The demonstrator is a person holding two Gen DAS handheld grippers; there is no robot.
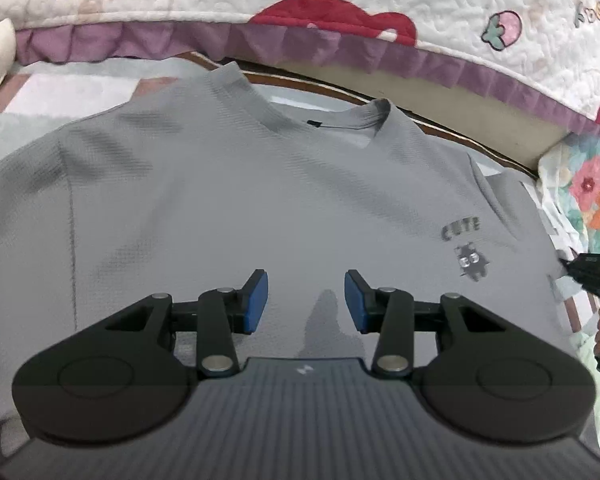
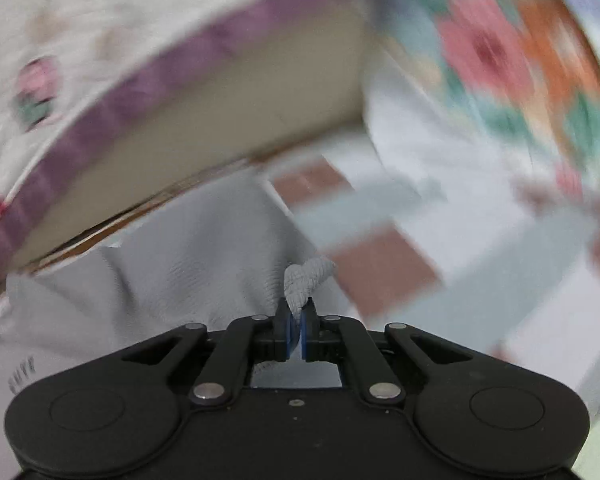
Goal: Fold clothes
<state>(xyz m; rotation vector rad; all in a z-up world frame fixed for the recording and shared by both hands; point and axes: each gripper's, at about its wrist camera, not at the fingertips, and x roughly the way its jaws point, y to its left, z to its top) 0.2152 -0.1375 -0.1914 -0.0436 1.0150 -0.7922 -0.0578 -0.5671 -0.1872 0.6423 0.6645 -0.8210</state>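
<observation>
Right gripper [image 2: 298, 320] pinches a bunched sleeve edge of the grey T-shirt [image 1: 240, 200], which lies flat and face up on the patchwork mat [image 2: 380, 276]; left gripper [image 1: 306, 300] hovers open above its chest, no fold made yet.

The left wrist view looks steeply down, from near, over the grey shirt [image 1: 260, 200] toward its collar. The right wrist view – blurred, seemingly tilted – sits very close at the shirt's edge. Both share the shirt and the purple quilt trim [image 1: 380, 48] – behind.
</observation>
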